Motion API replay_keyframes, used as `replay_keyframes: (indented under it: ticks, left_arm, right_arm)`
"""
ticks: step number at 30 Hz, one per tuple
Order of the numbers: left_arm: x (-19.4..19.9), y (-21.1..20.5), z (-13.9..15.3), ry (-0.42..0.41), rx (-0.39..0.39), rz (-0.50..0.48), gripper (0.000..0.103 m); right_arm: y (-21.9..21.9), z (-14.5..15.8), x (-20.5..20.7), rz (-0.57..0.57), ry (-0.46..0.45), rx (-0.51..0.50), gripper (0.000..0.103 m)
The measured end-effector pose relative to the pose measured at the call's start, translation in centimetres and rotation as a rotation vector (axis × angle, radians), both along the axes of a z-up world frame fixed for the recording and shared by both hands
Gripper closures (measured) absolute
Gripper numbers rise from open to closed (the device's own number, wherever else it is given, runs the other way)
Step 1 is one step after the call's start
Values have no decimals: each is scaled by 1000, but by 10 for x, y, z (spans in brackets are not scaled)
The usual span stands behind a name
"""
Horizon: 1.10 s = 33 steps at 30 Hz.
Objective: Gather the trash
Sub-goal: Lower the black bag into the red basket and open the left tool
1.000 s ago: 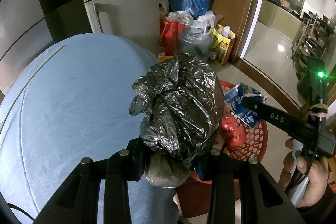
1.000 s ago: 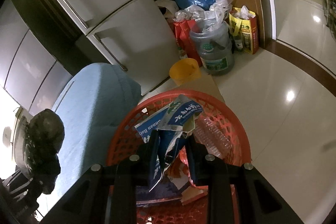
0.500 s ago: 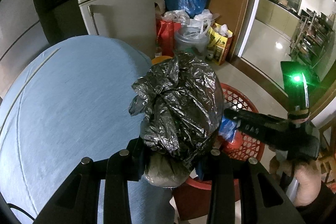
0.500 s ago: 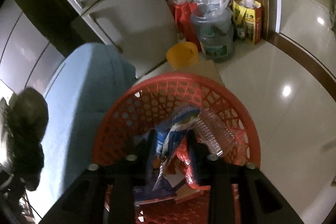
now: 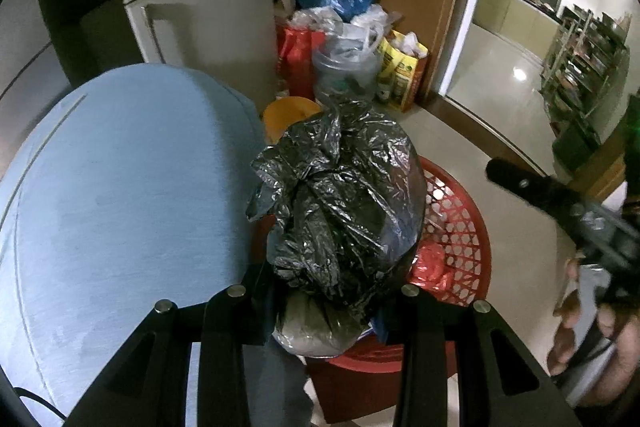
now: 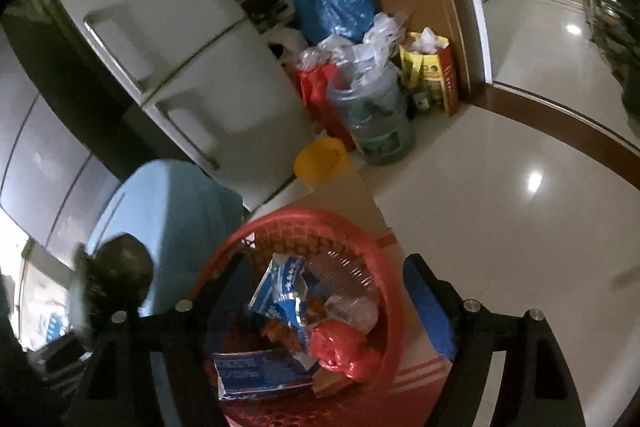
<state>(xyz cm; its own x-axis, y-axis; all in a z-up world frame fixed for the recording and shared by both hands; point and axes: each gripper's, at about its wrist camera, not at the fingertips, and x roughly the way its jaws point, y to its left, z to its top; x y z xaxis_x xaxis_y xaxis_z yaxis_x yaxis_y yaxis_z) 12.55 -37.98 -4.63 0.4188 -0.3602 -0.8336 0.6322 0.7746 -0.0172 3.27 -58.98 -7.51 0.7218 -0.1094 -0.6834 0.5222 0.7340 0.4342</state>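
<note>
Beside the blue counter (image 5: 120, 195), the left gripper (image 5: 324, 307) has its fingers pinching a crumpled black trash bag (image 5: 340, 203) over the near rim of the red basket (image 6: 372, 247), where a blue carton (image 6: 280, 291), seemingly just dropped, lies below the right gripper (image 6: 320, 311), whose fingers have just been spreading, nothing between them.
</note>
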Motion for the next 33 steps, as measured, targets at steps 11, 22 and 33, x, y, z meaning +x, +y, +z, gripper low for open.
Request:
replay_keyframes:
  ticks: [11, 22, 33]
  left_arm:
    - [2, -39, -26, 42, 58, -65, 65]
    - [15, -43, -38, 85, 57, -42, 34]
    - [5, -11, -13, 41, -3, -7, 31]
  right_arm:
    - [16, 26, -11, 21, -58, -20, 21]
    - [25, 59, -22, -10, -136, -55, 21]
    - [44, 74, -25, 3, -129, -78, 21]
